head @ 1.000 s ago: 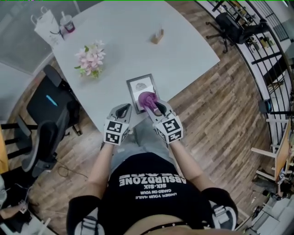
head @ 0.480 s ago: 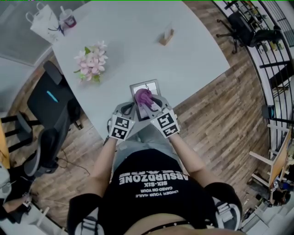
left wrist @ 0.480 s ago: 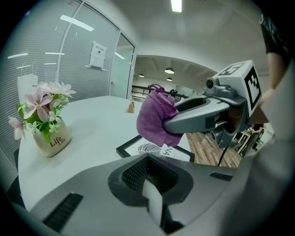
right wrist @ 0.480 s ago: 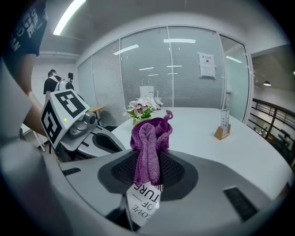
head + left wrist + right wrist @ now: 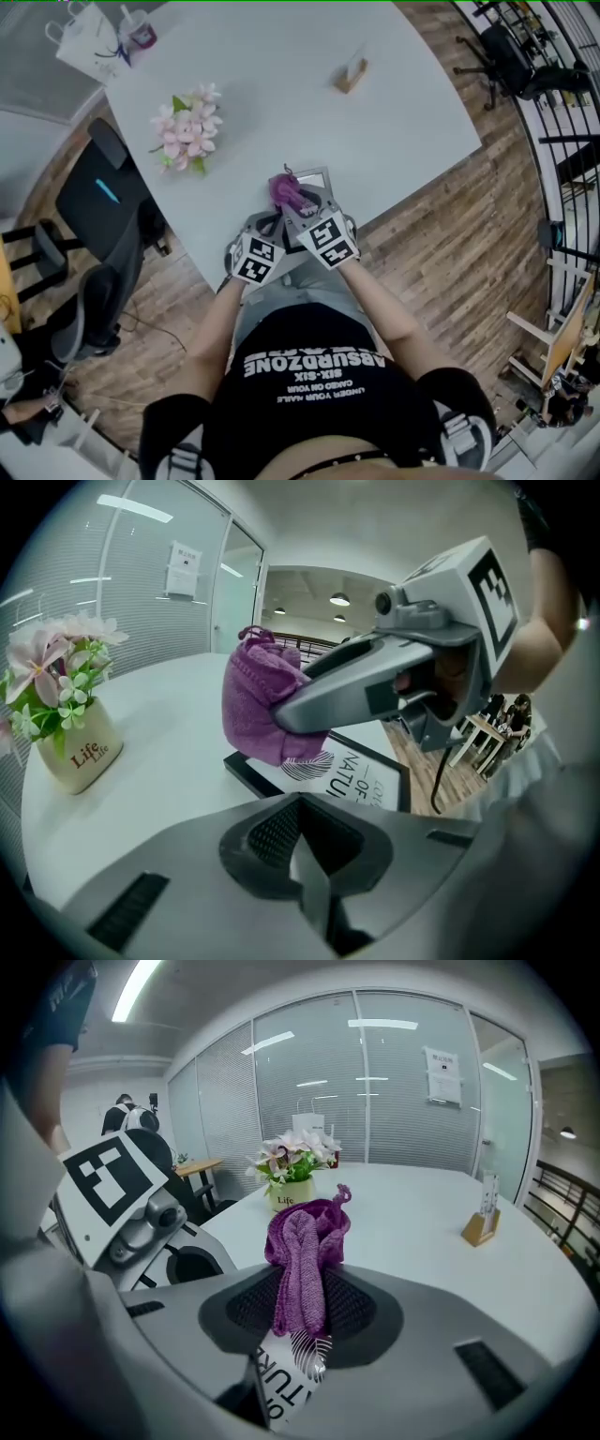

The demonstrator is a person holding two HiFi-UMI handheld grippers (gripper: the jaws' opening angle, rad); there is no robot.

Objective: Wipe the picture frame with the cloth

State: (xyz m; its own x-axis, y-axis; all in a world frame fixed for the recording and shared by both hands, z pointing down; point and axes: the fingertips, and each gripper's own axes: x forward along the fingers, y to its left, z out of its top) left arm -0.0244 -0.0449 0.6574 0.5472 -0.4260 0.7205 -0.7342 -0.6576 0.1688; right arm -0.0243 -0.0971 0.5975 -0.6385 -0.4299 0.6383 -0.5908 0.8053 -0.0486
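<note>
Pinching a bunched purple cloth (image 5: 305, 1251) between the jaws of the right gripper (image 5: 292, 195), pressed down on the far left corner of the picture frame (image 5: 366, 771). Frame lying flat near the front edge of the white tabletop (image 5: 281, 84). Keeping the left gripper (image 5: 300, 827) just beside the frame's near side, jaws pressed together on nothing. Farther back on the left, a pot of pink flowers (image 5: 185, 127).

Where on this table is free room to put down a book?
The wide bare tabletop between the flower pot and the card holder is free. The near edge is crowded: picture frame, cloth, left gripper, right gripper.
</note>
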